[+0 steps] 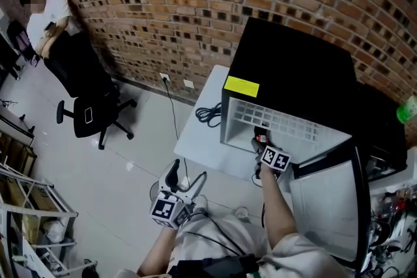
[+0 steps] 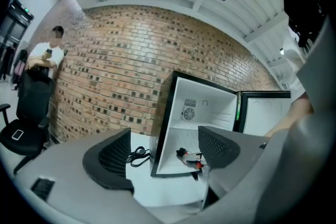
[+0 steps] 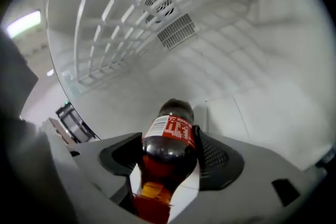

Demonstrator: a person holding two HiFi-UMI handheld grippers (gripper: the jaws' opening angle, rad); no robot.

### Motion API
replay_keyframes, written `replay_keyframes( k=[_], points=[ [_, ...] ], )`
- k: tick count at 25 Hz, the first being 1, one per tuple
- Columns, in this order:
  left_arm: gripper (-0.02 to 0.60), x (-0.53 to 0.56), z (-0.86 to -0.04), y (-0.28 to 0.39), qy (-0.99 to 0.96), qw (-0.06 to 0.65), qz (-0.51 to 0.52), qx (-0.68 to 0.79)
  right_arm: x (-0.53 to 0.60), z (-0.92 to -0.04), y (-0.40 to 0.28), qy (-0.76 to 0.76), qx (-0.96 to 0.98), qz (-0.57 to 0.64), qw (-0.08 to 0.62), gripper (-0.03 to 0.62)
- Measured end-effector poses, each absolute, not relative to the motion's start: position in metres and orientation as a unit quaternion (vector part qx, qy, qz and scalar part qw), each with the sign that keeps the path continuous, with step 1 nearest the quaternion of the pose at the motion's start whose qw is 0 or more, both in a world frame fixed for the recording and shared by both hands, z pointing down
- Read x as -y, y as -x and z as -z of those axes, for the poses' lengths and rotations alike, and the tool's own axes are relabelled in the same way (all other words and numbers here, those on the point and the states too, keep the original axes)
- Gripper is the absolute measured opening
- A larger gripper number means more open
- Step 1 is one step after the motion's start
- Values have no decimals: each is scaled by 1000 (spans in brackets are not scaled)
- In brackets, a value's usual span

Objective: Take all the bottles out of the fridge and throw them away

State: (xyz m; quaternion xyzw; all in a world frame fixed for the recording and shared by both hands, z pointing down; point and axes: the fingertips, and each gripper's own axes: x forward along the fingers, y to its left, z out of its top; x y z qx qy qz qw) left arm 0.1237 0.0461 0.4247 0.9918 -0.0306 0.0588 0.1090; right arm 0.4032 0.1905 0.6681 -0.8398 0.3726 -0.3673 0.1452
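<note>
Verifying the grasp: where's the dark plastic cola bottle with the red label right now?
Right gripper view, centre: the dark plastic cola bottle lies inside the open black fridge, held by the right gripper, cap toward the camera.

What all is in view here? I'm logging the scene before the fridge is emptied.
table: one, white, middle of the head view
fridge: one, black outside, white inside, on the table, door open
bottle: one, dark cola with red label, inside the fridge
cable: one, black, on the table left of the fridge
office chair: one, black, far left of the table
bystander: one, white top, behind the office chair
left gripper: one, grey, open, empty, outside the fridge
right gripper: one, grey, inside the fridge, shut on the bottle
</note>
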Motion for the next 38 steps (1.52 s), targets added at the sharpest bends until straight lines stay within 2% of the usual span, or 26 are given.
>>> replay_keyframes(
  k=[8,12,19,23,27,31,35,38],
  points=[
    [380,-42,-436,-124,-992,114,-47,33,-205,-583,-315,791,-443,322,273,337],
    [381,-27,-447,-103,-989,119,-48,68,-187,-562,-259,748,-509,339,261,337],
    [380,26,-516,-17,-967,126,-92,202,-99,-614,-158,635,-628,426,143,337],
    [380,58,-594,50,-936,161,-145,276,-32,-678,-93,559,-688,463,36,337],
    [382,71,-705,120,-888,205,-193,364,28,-789,-33,473,-727,493,-61,337],
    [380,86,-802,178,-840,262,-211,425,90,-920,39,408,-748,507,-129,337],
    [380,97,-862,218,-805,296,-202,472,131,-1059,103,375,-735,532,-190,337],
    [380,86,-890,250,-780,315,-202,501,125,-1156,145,385,-681,565,-264,337]
  ],
)
